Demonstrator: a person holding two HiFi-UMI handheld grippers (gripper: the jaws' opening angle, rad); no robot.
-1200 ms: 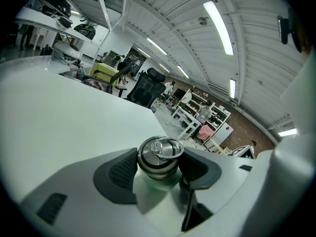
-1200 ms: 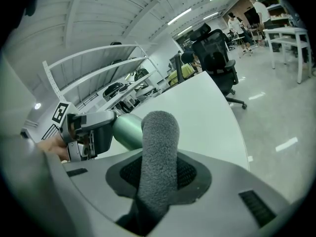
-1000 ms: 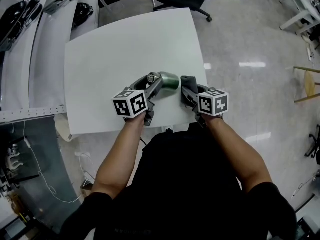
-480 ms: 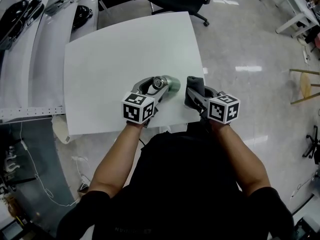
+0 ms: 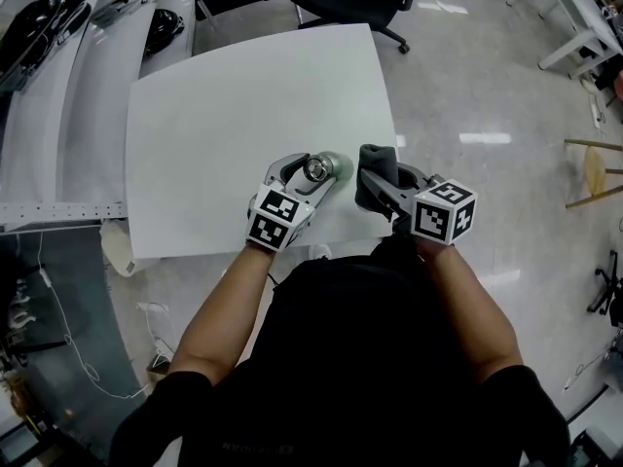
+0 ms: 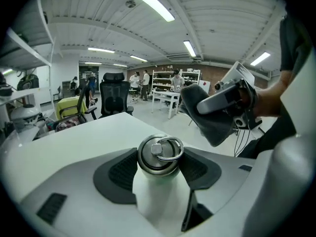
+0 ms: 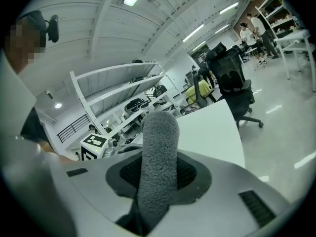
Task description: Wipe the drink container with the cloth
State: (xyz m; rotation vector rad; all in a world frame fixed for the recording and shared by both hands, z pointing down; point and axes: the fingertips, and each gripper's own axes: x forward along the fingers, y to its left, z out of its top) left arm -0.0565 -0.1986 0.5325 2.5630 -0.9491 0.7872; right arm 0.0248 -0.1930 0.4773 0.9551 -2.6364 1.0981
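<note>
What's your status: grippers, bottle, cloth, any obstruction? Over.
Left gripper shut on green bottle, at white table's near edge. Right gripper shut on grey cloth, close beside bottle. Nothing between them.

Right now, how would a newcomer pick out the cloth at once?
Find the white table and look at its near edge, where both grippers hover. The right gripper has its fingers shut on the cloth, a dark grey fuzzy roll. Its neighbour, the bottle in the left gripper, is smooth, pale green and steel-capped.
</note>
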